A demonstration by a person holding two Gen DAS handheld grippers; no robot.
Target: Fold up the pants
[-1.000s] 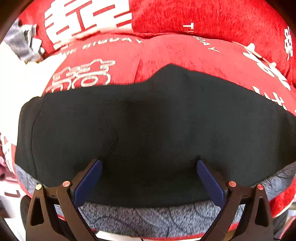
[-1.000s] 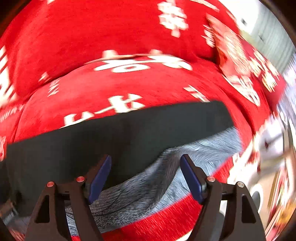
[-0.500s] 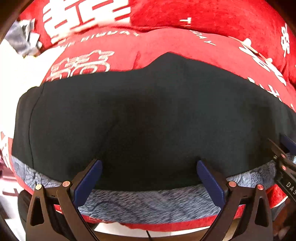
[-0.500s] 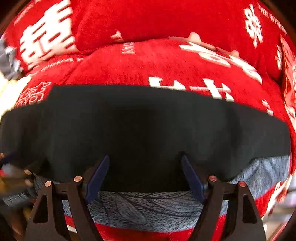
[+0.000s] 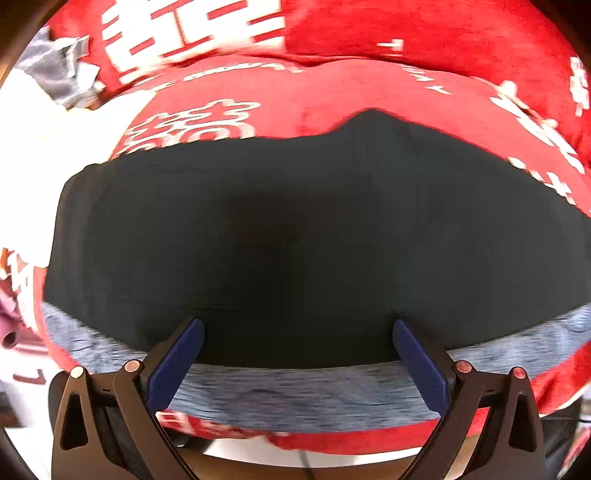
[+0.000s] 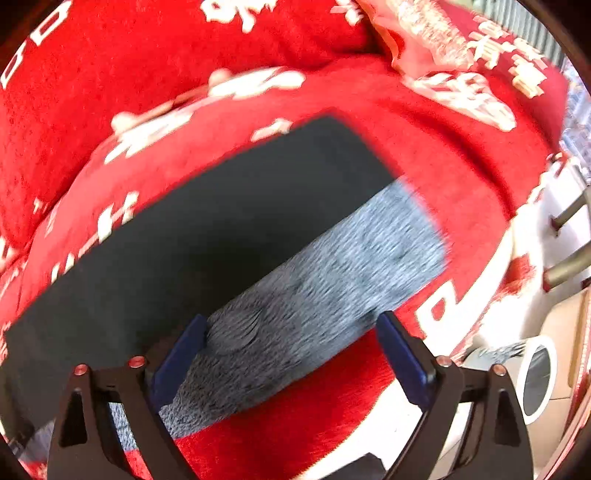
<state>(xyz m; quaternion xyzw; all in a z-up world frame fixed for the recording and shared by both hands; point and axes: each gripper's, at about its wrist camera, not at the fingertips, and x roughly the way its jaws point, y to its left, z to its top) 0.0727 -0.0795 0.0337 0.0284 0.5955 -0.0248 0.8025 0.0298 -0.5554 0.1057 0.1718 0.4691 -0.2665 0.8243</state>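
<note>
The pants [image 5: 295, 240] lie folded flat across a red cushion, black on top with a grey fleece lining [image 5: 303, 391] showing along the near edge. My left gripper [image 5: 297, 345] hovers open over that near edge, nothing pinched between its blue pads. In the right wrist view the pants [image 6: 207, 229] run diagonally, the grey lining [image 6: 332, 280] at their right end. My right gripper [image 6: 290, 343] is above that end, jaws opening wide, with the lining below and between the fingers but not pressed.
A red sofa [image 6: 147, 55] with white lettering carries the pants, its back cushions [image 5: 406, 26] rising behind. Grey clothing [image 5: 59, 74] lies at the far left. A white roll [image 6: 535, 380] and metal legs [image 6: 569, 214] sit off the sofa's right side.
My right gripper swung left to the middle of the pants, then back to their right end, and its jaws stand wider. The left gripper has stayed put and open.
</note>
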